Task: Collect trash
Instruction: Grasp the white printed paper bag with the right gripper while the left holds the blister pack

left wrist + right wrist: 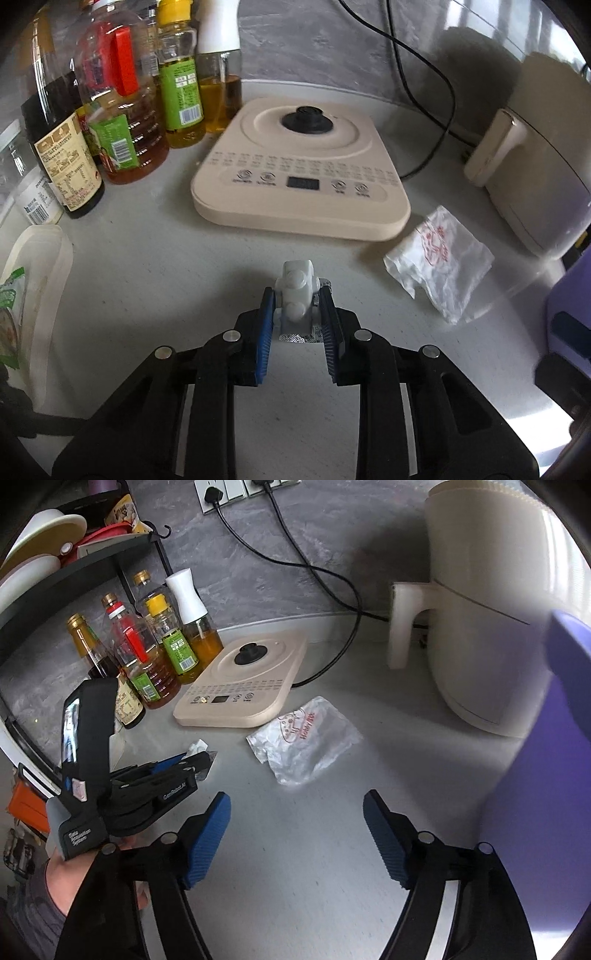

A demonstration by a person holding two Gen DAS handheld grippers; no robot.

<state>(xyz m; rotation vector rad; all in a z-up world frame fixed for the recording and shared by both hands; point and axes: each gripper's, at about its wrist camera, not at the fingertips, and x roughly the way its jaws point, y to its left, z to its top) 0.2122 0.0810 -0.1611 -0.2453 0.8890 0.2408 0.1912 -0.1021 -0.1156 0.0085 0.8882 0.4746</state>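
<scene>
L tongs [296, 308] pitched down, pads clamped on item; R tongs [297, 834] down-tilted, jaws wide, empty.

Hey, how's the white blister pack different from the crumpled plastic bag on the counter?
The blister pack is stiff, opaque white with raised bubbles; the plastic bag is thin, see-through and wrinkled, with red print.
The blister pack looks smaller than the plastic bag.
The blister pack sits clamped between the pads of the left hand-held gripper; the plastic bag lies loose beside the beige base, ahead of the open right hand-held gripper.
Both rest on the grey counter.
</scene>
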